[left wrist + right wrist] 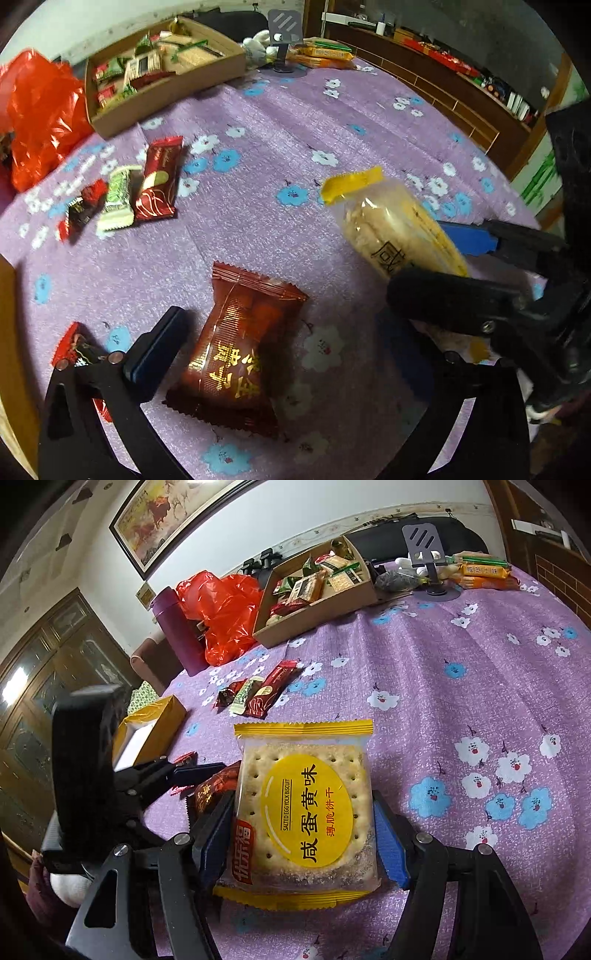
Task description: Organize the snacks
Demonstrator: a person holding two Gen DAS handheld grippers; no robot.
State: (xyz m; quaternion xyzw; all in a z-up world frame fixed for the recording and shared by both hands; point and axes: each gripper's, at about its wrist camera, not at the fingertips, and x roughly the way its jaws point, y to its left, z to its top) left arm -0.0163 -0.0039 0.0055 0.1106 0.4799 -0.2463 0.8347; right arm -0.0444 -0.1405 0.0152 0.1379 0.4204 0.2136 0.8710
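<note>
Left wrist view: the left gripper (295,354) hangs over the purple flowered tablecloth (280,122) with its jaws spread wide; a dark red snack packet (236,354) lies flat on the cloth between them, and the one pad in sight does not touch it. To the right, the right gripper (428,258) pinches a salted egg yolk biscuit pack (391,225) lifted off the cloth. Three small wrapped snacks (125,192) lie together at left, near a red plastic bag (37,110). Behind them a cardboard tray (166,92) holds more snacks.

Right wrist view: the right gripper (304,842) has its blue pads (388,845) pressed against both sides of the biscuit pack (303,812), jaws partly open around it. The left gripper (207,782) stands at left over the red packet (212,786). A yellow box (155,723) sits at the table's left edge, and a purple bottle (173,631) stands beside the red bag (221,609).
</note>
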